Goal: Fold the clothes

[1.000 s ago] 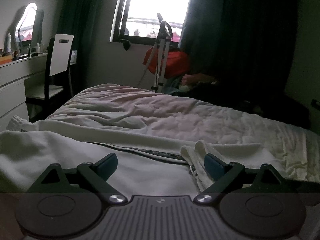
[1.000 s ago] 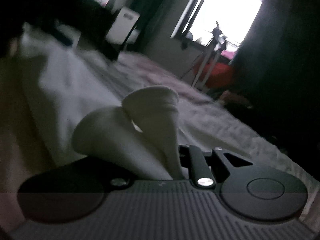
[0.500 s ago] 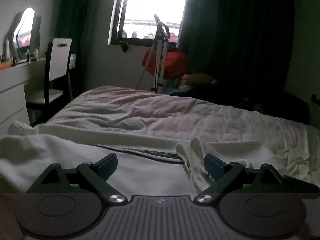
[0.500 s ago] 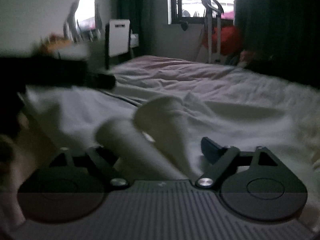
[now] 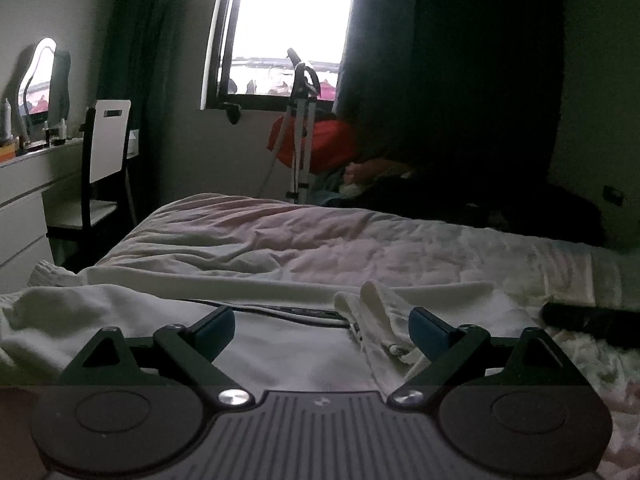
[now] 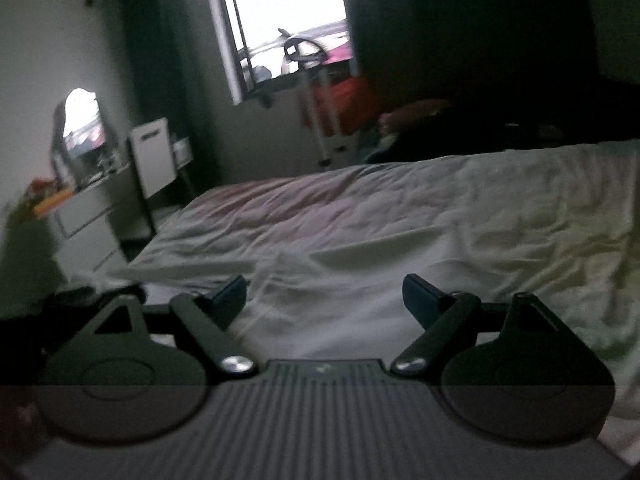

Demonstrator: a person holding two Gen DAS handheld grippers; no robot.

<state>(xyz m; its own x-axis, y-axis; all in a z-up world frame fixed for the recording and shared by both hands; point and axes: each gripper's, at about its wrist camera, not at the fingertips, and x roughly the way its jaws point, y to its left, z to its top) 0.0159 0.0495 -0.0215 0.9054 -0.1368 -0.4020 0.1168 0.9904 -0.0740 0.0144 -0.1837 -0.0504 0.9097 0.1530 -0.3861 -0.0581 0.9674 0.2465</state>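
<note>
A white zip-up garment (image 5: 120, 312) lies spread on the bed, its dark zipper (image 5: 288, 311) running across. A bunched white fold (image 5: 376, 308) stands up beside the right finger of my left gripper (image 5: 320, 322). That gripper is open and hovers low over the cloth with nothing pinched. In the right wrist view my right gripper (image 6: 324, 292) is also open, above the pale garment (image 6: 320, 320), with nothing between its fingers. The picture there is blurred.
The bed's rumpled pinkish-white cover (image 5: 320, 240) stretches ahead. A chair (image 5: 108, 160) and white dresser (image 5: 24, 208) stand at the left. A tripod (image 5: 300, 140) and red bag (image 5: 332, 144) are under the window. A dark shape (image 5: 588, 322) lies at the bed's right edge.
My right gripper opened and let go of the white cloth fold it held, then rolled level and rose. The left gripper shifted slightly and stayed open.
</note>
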